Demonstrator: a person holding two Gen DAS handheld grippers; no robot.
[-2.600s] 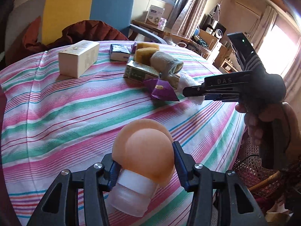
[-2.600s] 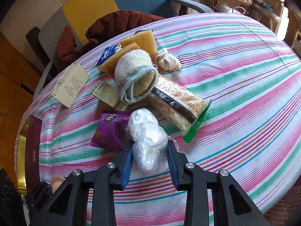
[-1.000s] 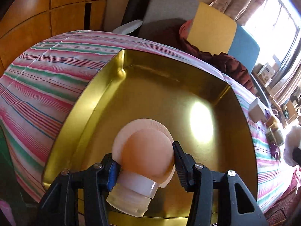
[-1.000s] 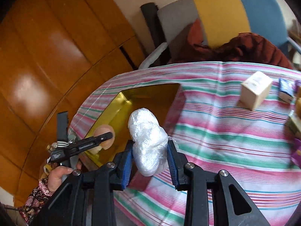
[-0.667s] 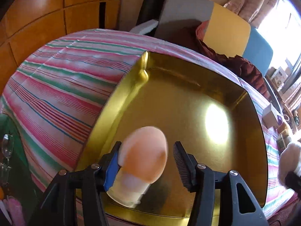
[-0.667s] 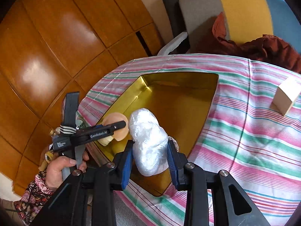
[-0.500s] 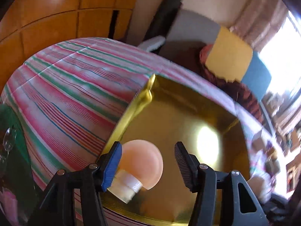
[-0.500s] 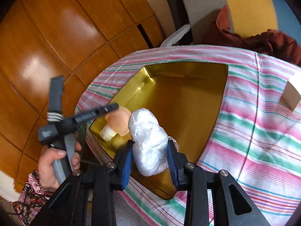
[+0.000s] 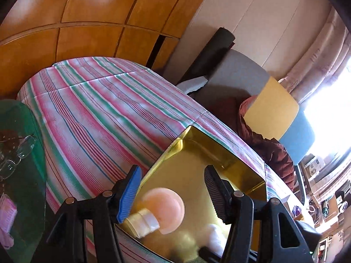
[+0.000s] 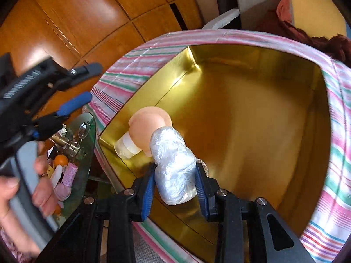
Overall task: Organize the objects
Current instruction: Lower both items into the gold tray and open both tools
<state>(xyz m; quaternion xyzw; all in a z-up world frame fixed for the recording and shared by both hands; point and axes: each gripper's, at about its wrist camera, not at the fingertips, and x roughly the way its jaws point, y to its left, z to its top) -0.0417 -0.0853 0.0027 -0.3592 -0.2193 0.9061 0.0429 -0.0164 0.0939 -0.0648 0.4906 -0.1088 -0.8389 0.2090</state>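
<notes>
Two items concern this step, both at the gold tray (image 10: 252, 100) on the striped table (image 9: 98, 114). The peach bottle (image 10: 145, 129), with its pale cap, lies on its side on the tray floor, near the tray's front-left corner. The plastic-wrapped bundle (image 10: 173, 164) is clamped in the right hand-held gripper (image 10: 174, 188), whose jaws are beginning to ease apart while the pads still press both flanks of the bundle. The bundle hangs over the tray floor, just beside the bottle; whether its lower end already touches the floor cannot be told, as that part of the view is blurred.

The left hand-held gripper (image 9: 171, 188) stands wide and empty above the tray, jaws opening, with the bottle visible below and clear of both pads.

Procedure for the step in hand:
1. Lower the bundle until it rests on the tray floor before releasing fully.
2. Keep it off the bottle, which looks likely to roll.
3. Spread the jaws evenly, then lift straight out to avoid dragging the wrap.
</notes>
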